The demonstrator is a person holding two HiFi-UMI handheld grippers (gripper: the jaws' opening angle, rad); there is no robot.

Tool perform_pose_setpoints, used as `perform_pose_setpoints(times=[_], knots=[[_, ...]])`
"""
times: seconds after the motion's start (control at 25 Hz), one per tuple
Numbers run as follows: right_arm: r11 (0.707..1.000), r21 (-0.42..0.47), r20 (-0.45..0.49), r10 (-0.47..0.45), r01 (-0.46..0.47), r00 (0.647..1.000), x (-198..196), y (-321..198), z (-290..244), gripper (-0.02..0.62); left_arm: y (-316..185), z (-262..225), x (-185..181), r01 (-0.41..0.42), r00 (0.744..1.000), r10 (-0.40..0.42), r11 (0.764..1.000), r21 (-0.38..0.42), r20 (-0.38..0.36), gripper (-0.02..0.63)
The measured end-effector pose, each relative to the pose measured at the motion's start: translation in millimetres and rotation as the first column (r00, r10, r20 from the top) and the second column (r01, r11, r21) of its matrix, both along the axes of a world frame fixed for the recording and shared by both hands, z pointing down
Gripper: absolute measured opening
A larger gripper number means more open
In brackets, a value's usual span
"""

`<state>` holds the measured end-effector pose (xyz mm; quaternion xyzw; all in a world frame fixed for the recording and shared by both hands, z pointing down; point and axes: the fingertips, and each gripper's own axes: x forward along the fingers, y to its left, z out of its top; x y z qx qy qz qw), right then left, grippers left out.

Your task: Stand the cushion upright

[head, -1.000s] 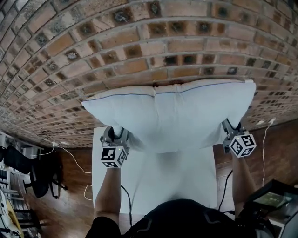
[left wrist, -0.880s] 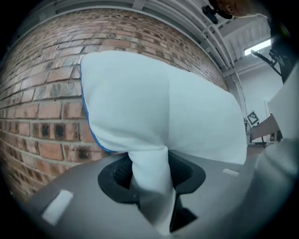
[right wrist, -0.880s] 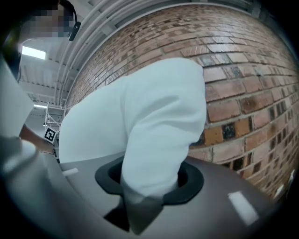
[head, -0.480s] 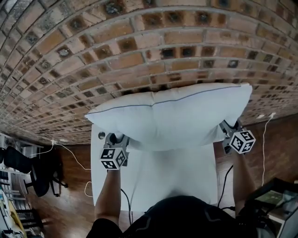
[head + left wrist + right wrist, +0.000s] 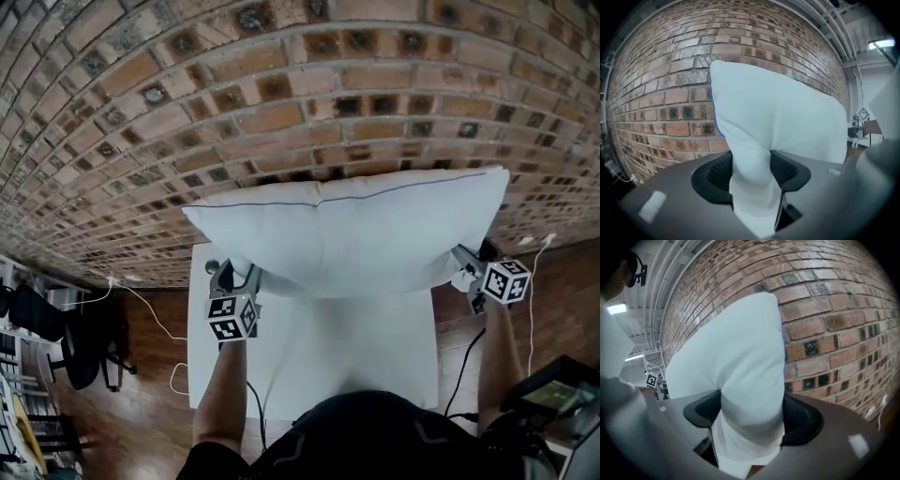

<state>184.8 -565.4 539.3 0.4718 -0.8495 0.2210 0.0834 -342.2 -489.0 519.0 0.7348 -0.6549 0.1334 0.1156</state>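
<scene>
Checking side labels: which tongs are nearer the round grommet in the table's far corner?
Left. The left tongs sit right beside the grommet; the right tongs are across the table, at its opposite edge. Both pairs' jaws have just been opening, the cushion between them.

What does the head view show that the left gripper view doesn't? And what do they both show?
Only the head view: the white table, the wooden floor, the person's arms and the right gripper.

Only the left gripper view: the left gripper seen up close, its dark pads squeezing one corner of the cushion, and a ceiling light.

Both: the white cushion and the brick wall behind it. Both grippers' jaws have just been opening, with the cushion between them.
</scene>
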Motion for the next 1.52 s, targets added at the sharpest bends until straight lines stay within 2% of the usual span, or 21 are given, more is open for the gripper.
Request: perform_pose_setpoints(times=[0.16, 0.28, 0.4, 0.48, 0.6, 0.68, 0.84, 0.88, 1.04, 1.24, 1.36, 1.52], knots=[[1.0, 0.008, -0.034, 0.027, -0.027, 0.999, 29, 8, -4, 0.405, 12, -4, 3, -0.001, 1.0, 0.001, 1.0, 0.017, -0.001, 0.241], [0.996, 0.027, 0.007, 0.08, -0.08, 0.997, 41, 18, -13, 0.402, 22, -7, 1, 0.019, 1.0, -0.02, 1.0, 0.016, 0.015, 0.231], [0.993, 0.054, 0.045, 0.106, -0.108, 0.993, 43, 30, -24, 0.399, 34, -17, 5, 0.039, 0.999, -0.039, 0.999, 0.035, 0.007, 0.197], [0.991, 0.072, 0.049, 0.106, -0.11, 0.993, 39, 42, -32, 0.395, 48, -26, 12, 0.028, 1.0, -0.027, 0.997, 0.072, -0.002, 0.146], [0.99, 0.097, 0.08, 0.094, -0.102, 0.992, 29, 64, -48, 0.39, 73, -40, 26, -0.014, 1.0, 0.016, 0.99, 0.137, -0.012, 0.138], [0.988, 0.113, 0.098, 0.093, -0.103, 0.991, 24, 80, -56, 0.382, 89, -47, 34, -0.023, 0.999, 0.028, 0.988, 0.151, -0.028, 0.137], [0.988, 0.144, 0.011, 0.055, -0.056, 0.998, 12, 116, -62, 0.36, 122, -53, 55, -0.065, 0.992, 0.083, 0.983, 0.173, -0.099, 0.123], [0.987, 0.154, 0.006, 0.041, -0.041, 0.999, 10, 124, -65, 0.355, 130, -52, 59, -0.069, 0.99, 0.088, 0.982, 0.174, -0.106, 0.12], [0.984, 0.175, 0.091, 0.025, -0.041, 0.996, 11, 142, -78, 0.328, 156, -50, 66, -0.048, 0.991, 0.069, 0.985, 0.168, -0.119, 0.116], [0.982, 0.185, 0.029, -0.031, 0.025, 0.999, -3, 167, -77, 0.305, 181, -55, 76, -0.03, 0.993, 0.051, 0.98, 0.195, -0.107, 0.053], [0.97, 0.228, -0.046, -0.076, 0.085, 0.996, -20, 182, -83, 0.254, 194, -57, 83, -0.028, 0.991, 0.053, 0.978, 0.207, -0.119, 0.0], [0.952, 0.278, -0.008, -0.128, 0.125, 0.992, -30, 200, -105, 0.198, 207, -60, 100, -0.067, 0.984, 0.097, 0.979, 0.193, -0.151, 0.0]])
